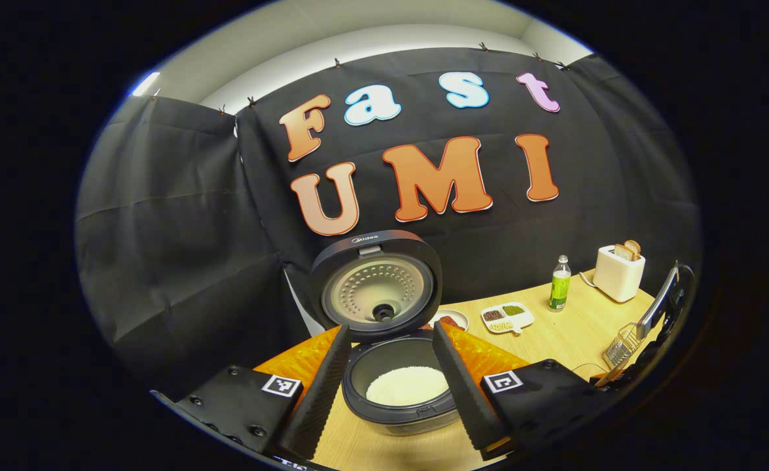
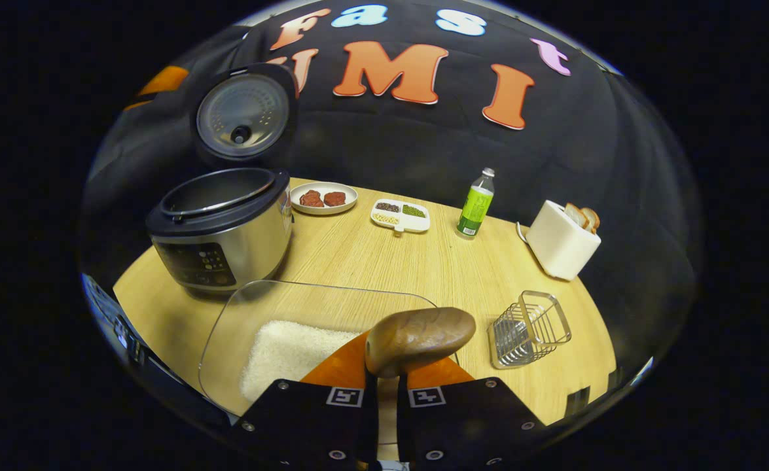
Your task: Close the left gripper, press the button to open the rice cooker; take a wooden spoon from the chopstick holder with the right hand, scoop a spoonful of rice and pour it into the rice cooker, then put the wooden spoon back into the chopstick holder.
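Lid up on silver-and-black rice cooker [image 1: 400, 383] w/ white rice inside; left gripper [image 1: 391, 386] hovers over it, jaws spread; right gripper [image 2: 384, 405] pinches brown wooden spoon [image 2: 420, 340] above clear glass rice tray [image 2: 279, 327], beside wire chopstick holder [image 2: 529, 328].

The wooden counter [image 2: 384, 261] carries the open rice cooker [image 2: 224, 226] at frame left. Along the back edge stand a plate [image 2: 324, 197], a divided dish [image 2: 400, 216], a green bottle [image 2: 476, 204] and a white toaster [image 2: 561, 240]. A clear rice tray [image 2: 305, 327] sits lower centre, a wire chopstick holder [image 2: 529, 328] lower right.
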Demonstrator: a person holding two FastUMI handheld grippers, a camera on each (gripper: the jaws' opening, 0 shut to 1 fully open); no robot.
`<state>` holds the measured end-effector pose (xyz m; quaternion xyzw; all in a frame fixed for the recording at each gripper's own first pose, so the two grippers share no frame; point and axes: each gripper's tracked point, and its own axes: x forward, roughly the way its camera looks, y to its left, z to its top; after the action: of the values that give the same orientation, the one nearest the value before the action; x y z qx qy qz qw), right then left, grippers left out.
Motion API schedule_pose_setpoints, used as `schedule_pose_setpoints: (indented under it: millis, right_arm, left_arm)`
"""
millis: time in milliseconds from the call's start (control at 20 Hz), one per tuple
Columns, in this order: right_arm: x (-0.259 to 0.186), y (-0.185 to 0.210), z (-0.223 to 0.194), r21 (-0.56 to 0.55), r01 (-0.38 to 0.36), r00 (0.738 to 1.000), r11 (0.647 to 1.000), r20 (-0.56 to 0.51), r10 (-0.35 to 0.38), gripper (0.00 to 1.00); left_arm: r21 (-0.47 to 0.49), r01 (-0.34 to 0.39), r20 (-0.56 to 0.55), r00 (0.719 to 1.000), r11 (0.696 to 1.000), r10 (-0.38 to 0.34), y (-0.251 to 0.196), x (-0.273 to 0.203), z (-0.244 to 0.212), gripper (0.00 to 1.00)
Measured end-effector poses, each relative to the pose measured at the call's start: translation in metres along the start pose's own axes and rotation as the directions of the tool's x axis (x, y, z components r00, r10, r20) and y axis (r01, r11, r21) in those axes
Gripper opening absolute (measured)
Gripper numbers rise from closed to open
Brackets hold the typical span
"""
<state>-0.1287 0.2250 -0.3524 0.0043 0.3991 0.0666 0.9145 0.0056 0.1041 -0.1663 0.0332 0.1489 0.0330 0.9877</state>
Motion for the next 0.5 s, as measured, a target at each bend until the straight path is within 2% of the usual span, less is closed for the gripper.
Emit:
schedule_pose_setpoints:
  millis: [150,400,500]
  right_arm:
    - [-0.006,0.024,-0.001,0.166,-0.060,0.998,0.984,-0.004,0.061,0.11]
    - [-0.007,0.068,0.000,0.287,-0.133,0.990,0.949,-0.013,0.142,0.11]
    - [-0.007,0.073,-0.001,0.369,-0.144,0.985,0.918,-0.036,0.169,0.11]
  left_arm:
    - [0.039,0.040,-0.001,0.999,0.998,-0.040,-0.004,0.005,0.002,0.86]
    - [0.073,0.093,-0.004,0.996,0.993,-0.093,-0.006,0.012,0.000,0.86]
    - [0.066,0.100,-0.001,0.995,0.993,-0.100,-0.003,0.013,0.001,0.86]
